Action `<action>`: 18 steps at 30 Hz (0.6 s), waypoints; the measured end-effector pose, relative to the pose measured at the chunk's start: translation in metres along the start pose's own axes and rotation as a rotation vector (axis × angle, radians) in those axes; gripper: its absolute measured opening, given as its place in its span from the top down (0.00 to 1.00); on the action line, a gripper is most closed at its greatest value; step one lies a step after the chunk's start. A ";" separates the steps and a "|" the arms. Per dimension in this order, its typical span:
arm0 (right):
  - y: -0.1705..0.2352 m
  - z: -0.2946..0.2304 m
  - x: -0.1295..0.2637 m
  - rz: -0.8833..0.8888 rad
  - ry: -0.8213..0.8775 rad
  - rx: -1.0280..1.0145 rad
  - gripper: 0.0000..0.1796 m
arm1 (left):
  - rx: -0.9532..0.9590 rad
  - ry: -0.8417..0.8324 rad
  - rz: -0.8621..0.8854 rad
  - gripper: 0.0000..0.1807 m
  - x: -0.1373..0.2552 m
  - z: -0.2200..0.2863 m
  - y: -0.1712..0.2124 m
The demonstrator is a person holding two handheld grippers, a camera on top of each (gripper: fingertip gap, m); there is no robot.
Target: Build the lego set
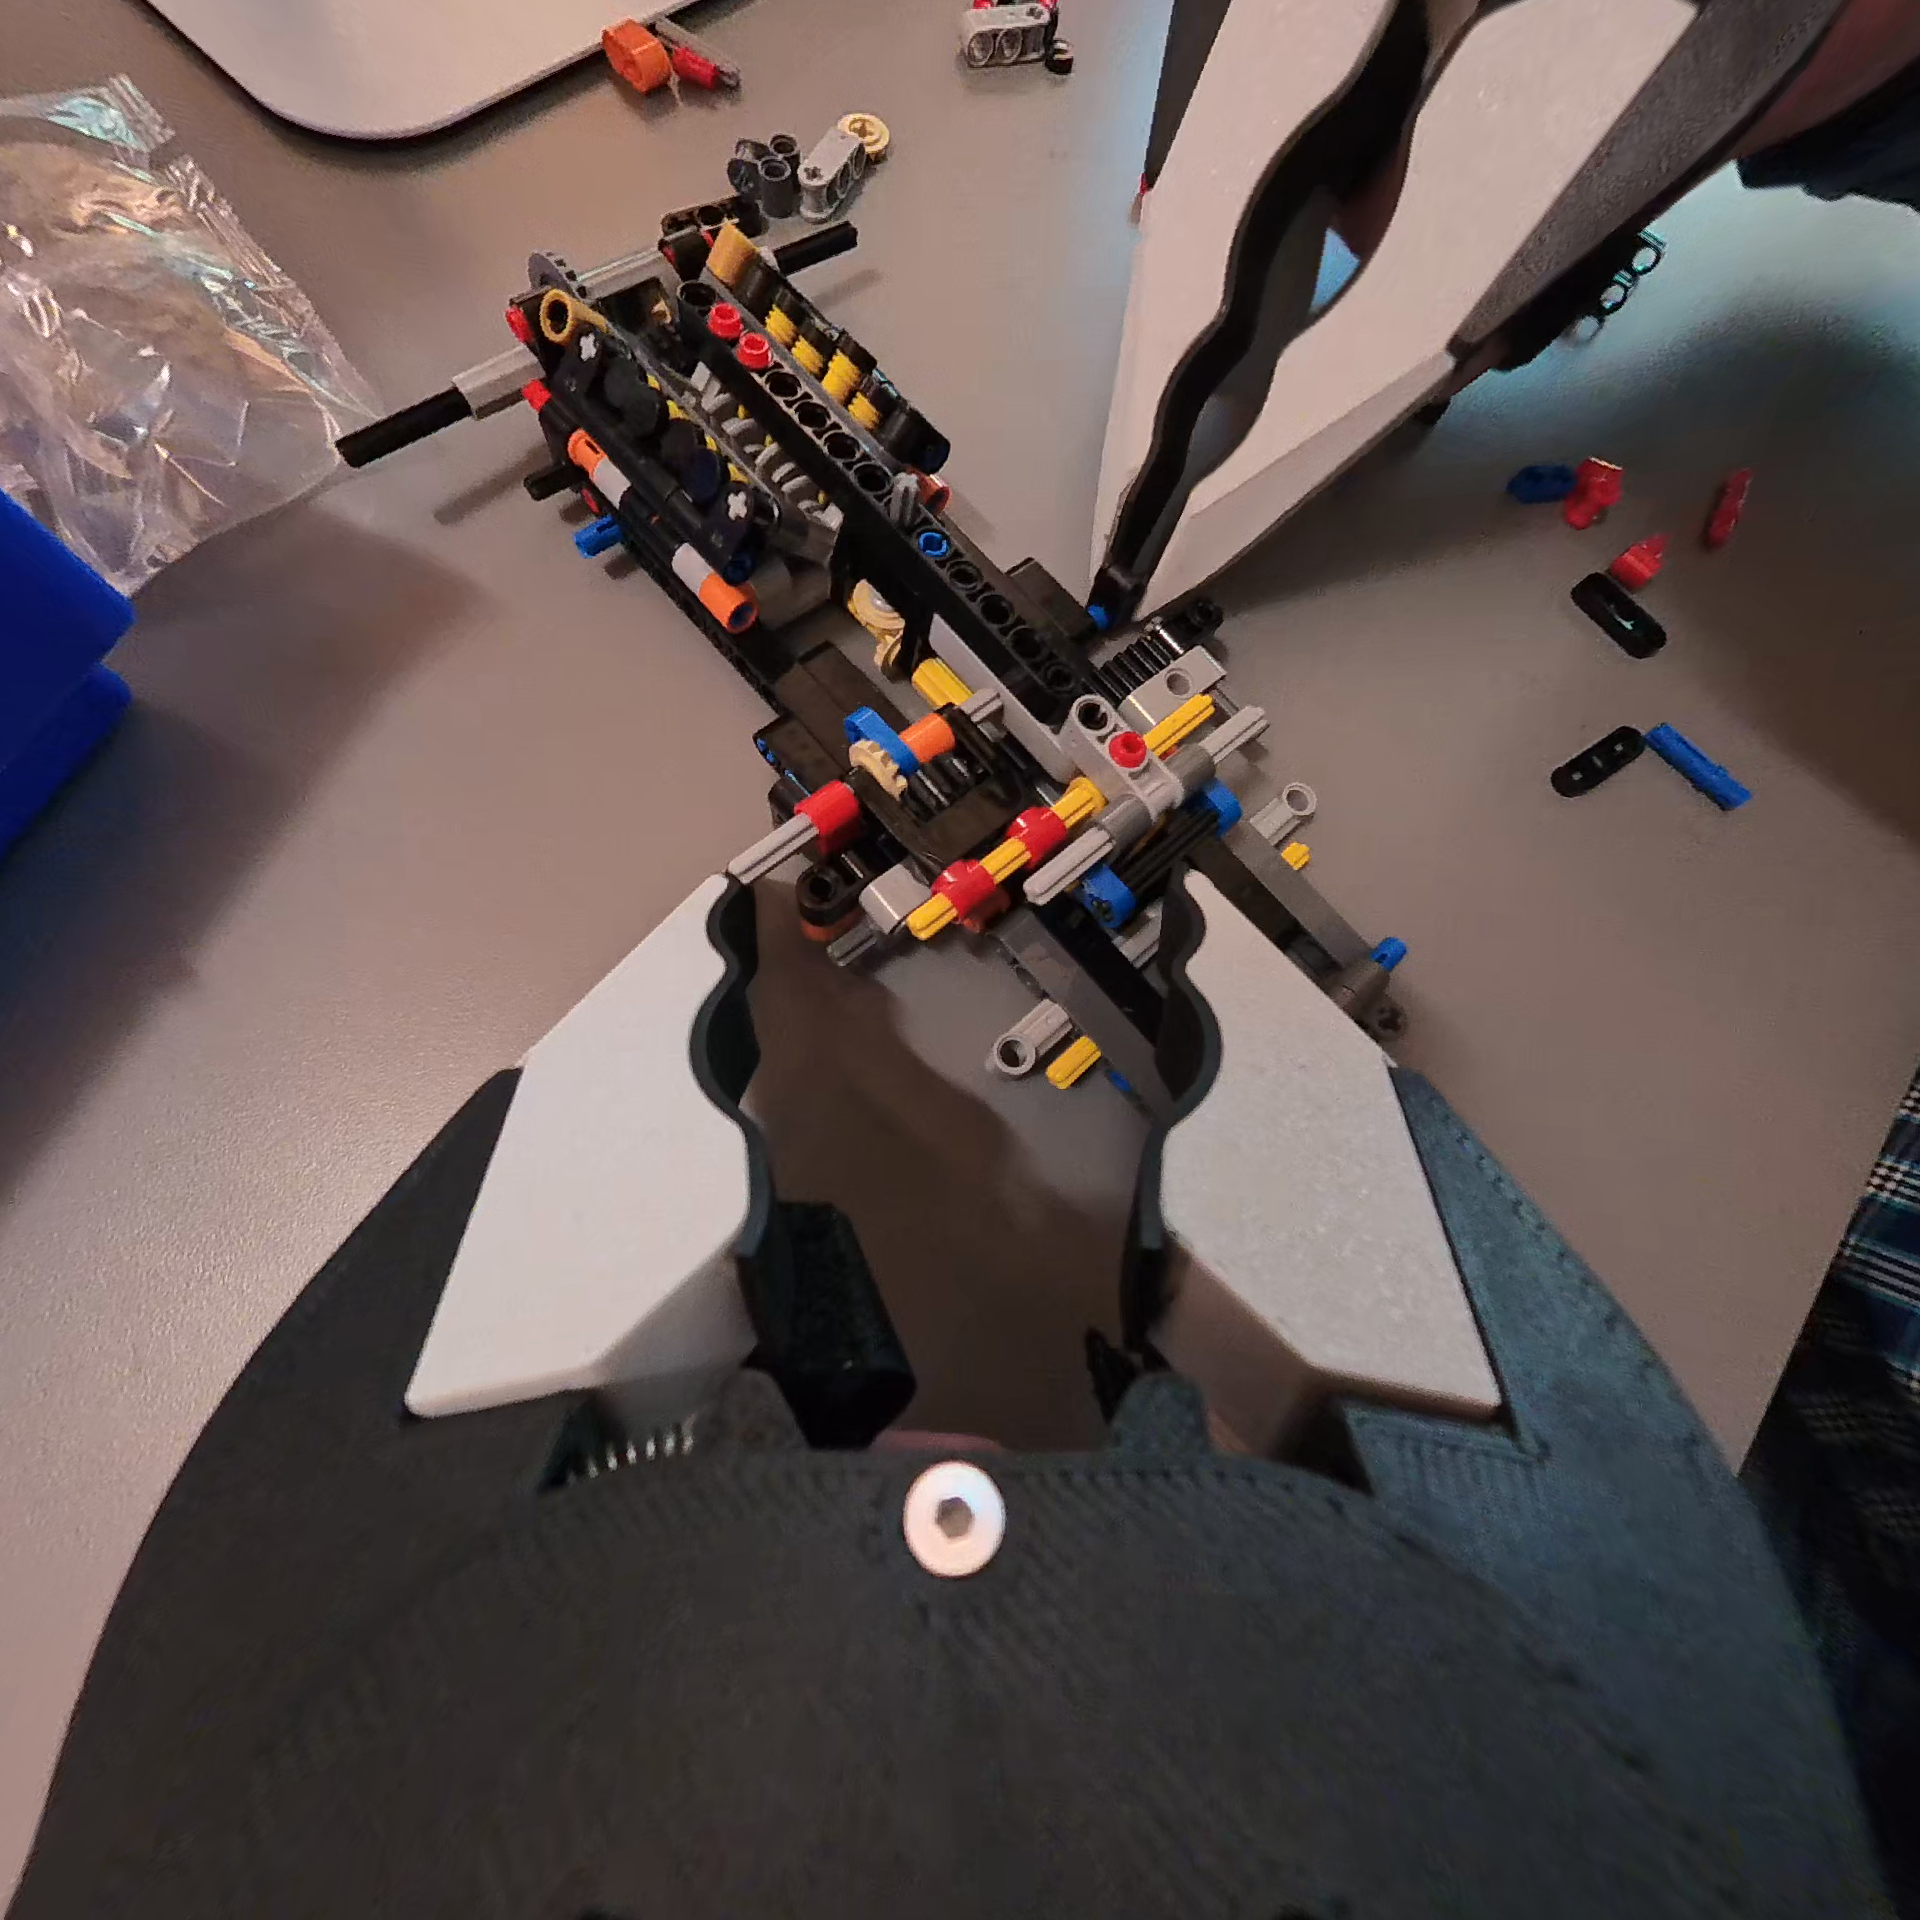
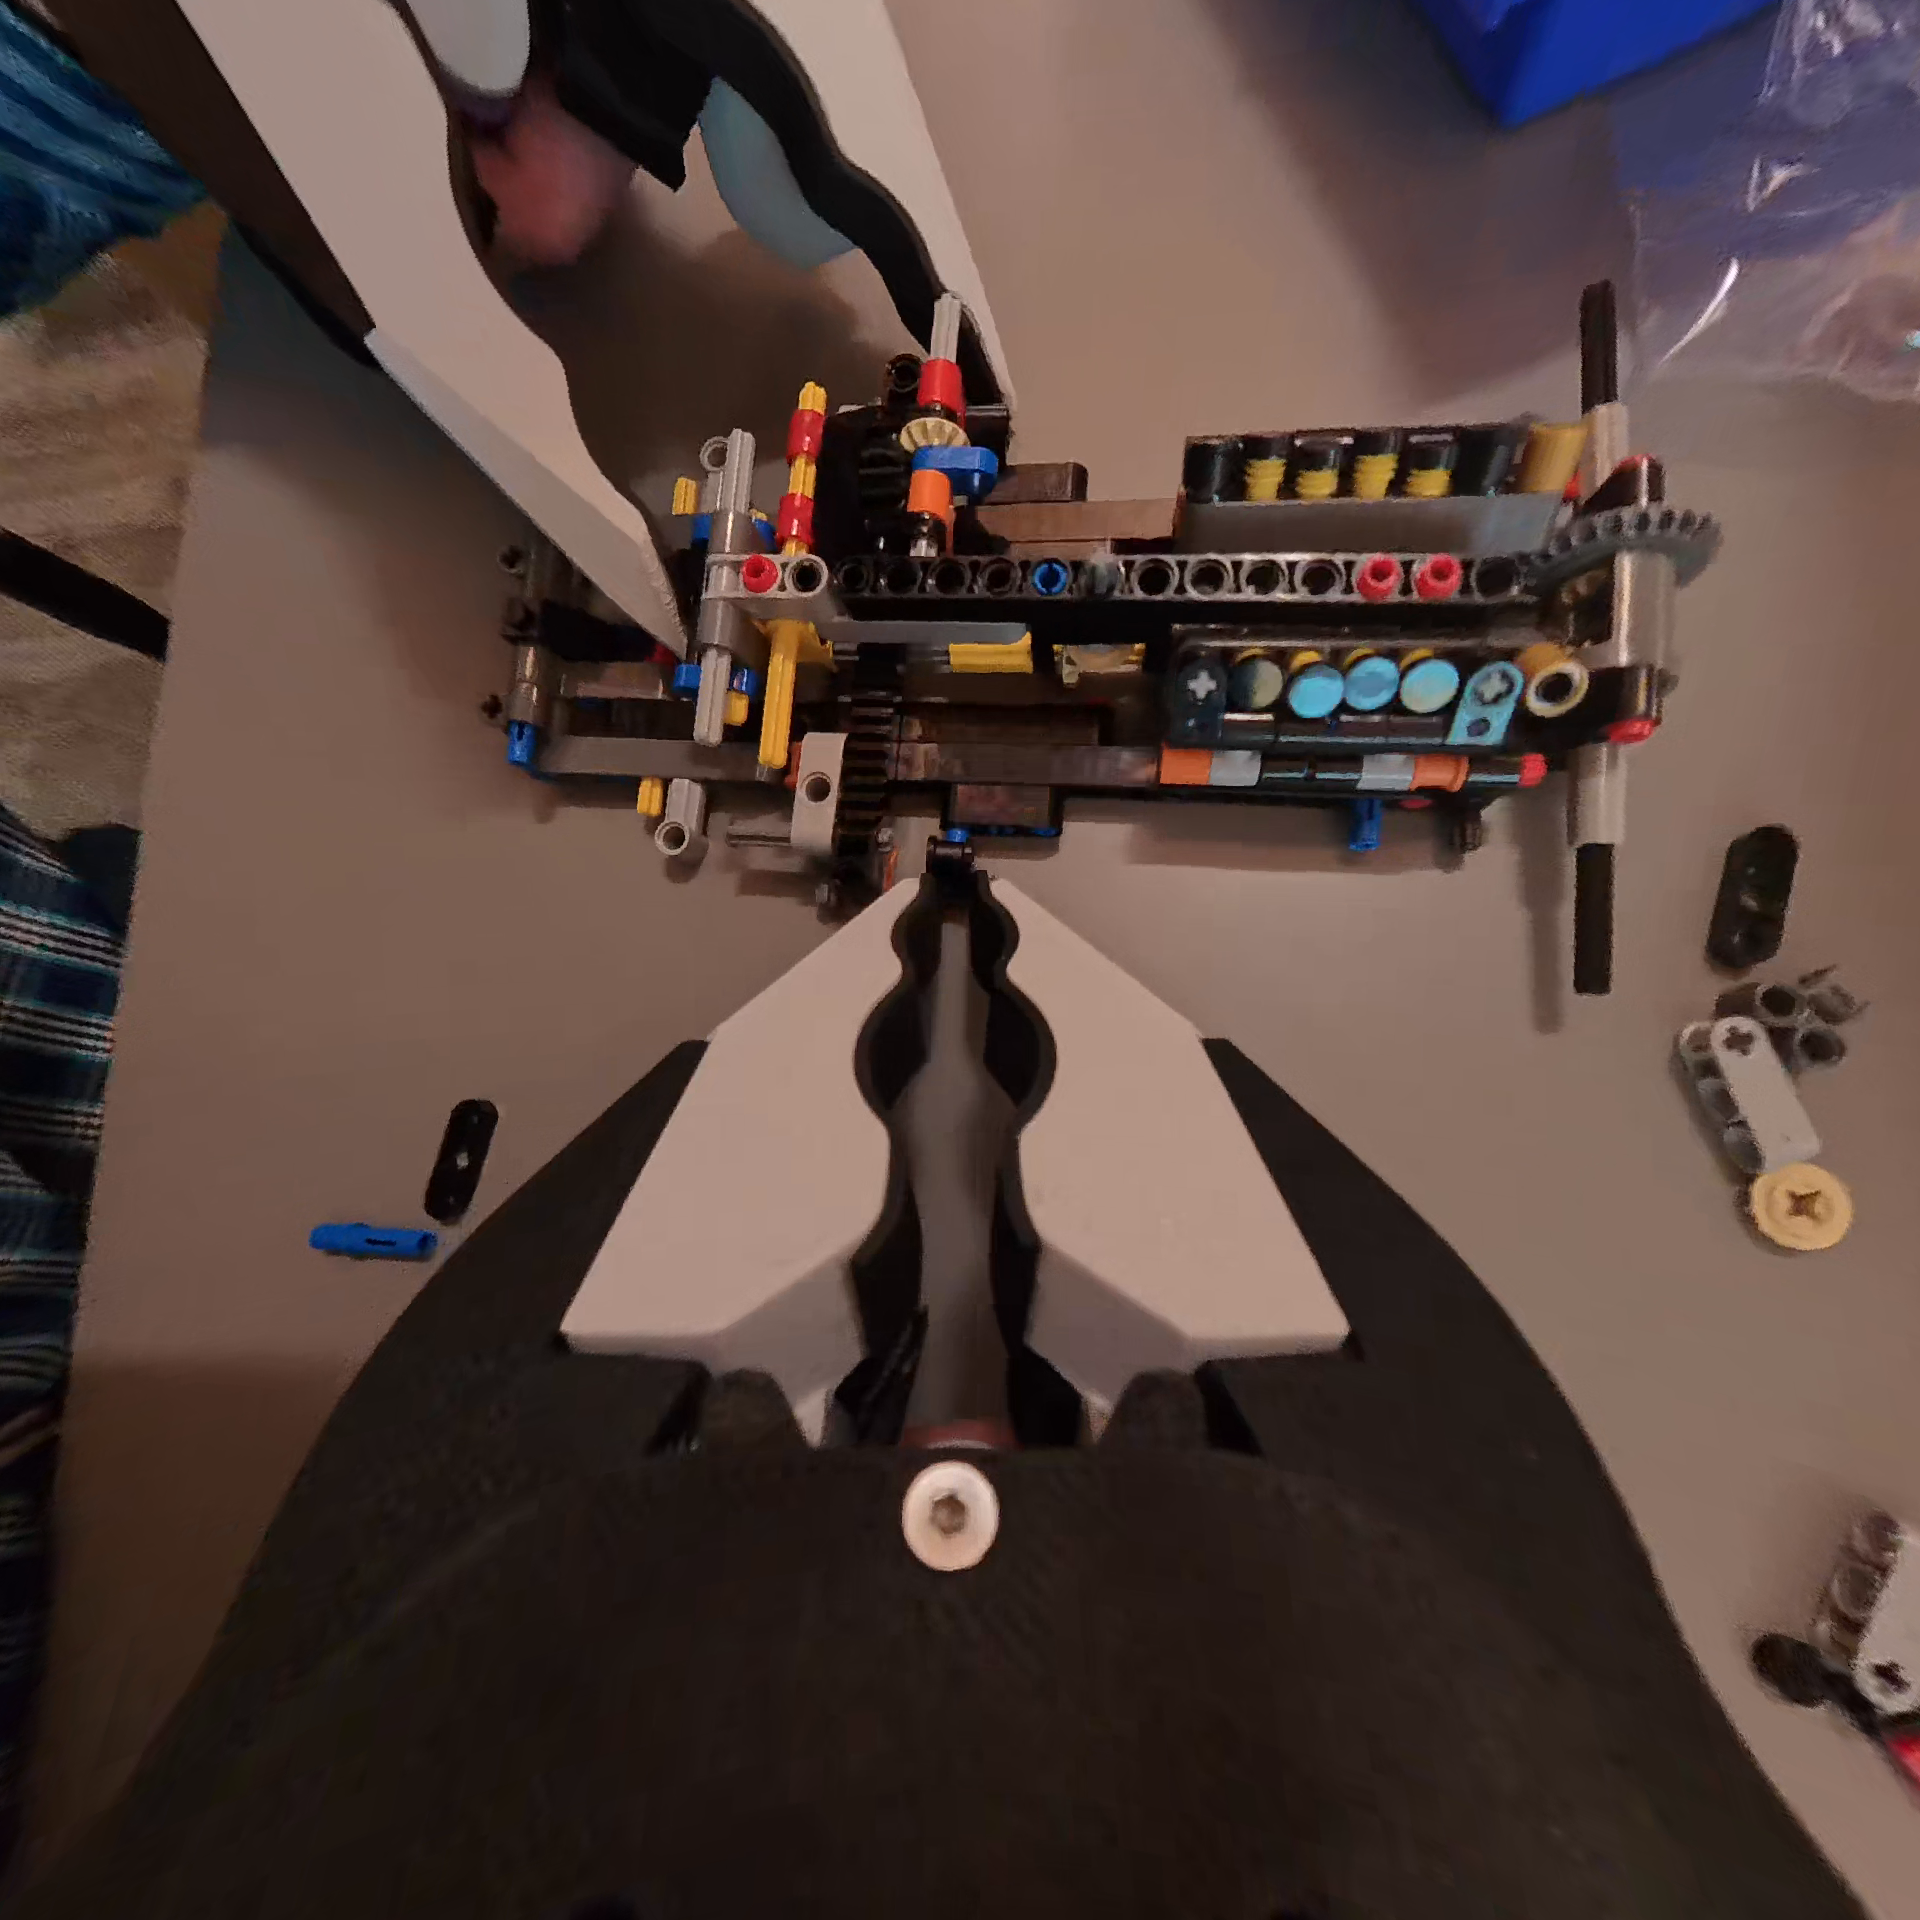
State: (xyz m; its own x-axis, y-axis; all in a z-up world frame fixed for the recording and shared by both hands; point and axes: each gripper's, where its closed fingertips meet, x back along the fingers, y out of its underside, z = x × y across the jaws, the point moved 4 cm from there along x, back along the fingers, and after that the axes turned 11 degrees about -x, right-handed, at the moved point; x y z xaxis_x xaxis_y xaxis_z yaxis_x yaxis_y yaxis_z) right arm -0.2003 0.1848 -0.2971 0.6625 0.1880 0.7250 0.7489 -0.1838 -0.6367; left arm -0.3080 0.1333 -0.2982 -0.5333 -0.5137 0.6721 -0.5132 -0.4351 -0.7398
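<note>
Black model with red, yellow, blue, orange bits; grey desk; white-and-black grippers; blue box; plaid blue sleeve

The right gripper pinches a small black pin against the near side of the long lego chassis on the grey desk. The left gripper straddles the chassis's left end.

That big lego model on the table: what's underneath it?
Only the grey table shows around the lego model, which lies flat on it. Whatever sits directly beneath is covered by the model itself.
</note>
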 end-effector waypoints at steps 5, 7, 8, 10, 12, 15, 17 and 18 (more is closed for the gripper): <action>-0.003 -0.002 -0.003 -0.032 0.051 0.120 0.99 | 0.001 0.000 0.000 0.58 0.000 0.000 0.000; -0.003 -0.002 -0.003 -0.032 0.056 0.131 0.99 | 0.004 0.000 0.000 0.58 0.000 -0.001 0.000; -0.003 -0.002 -0.003 -0.029 0.045 0.123 0.99 | 0.004 -0.001 0.001 0.58 0.000 -0.001 0.000; -0.002 -0.001 -0.001 -0.022 0.035 0.121 0.99 | 0.000 -0.004 0.000 0.58 0.000 -0.001 0.000; -0.003 0.000 0.006 -0.009 0.039 0.123 0.94 | 0.004 -0.001 0.001 0.58 0.000 -0.001 0.000; -0.003 -0.002 0.018 0.012 0.041 0.114 0.87 | 0.004 0.000 0.001 0.58 0.000 -0.001 0.000; 0.000 -0.007 0.021 0.004 0.039 0.118 0.86 | 0.005 0.002 0.002 0.58 0.000 -0.001 0.000; 0.002 -0.009 0.023 0.003 0.047 0.121 0.86 | 0.007 0.004 0.002 0.58 0.000 -0.001 0.000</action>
State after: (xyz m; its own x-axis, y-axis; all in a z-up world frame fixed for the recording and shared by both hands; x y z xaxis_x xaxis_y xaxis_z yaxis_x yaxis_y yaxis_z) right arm -0.1838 0.1801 -0.2792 0.6658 0.1413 0.7326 0.7448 -0.0665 -0.6640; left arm -0.3084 0.1342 -0.2978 -0.5373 -0.5117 0.6704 -0.5076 -0.4387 -0.7416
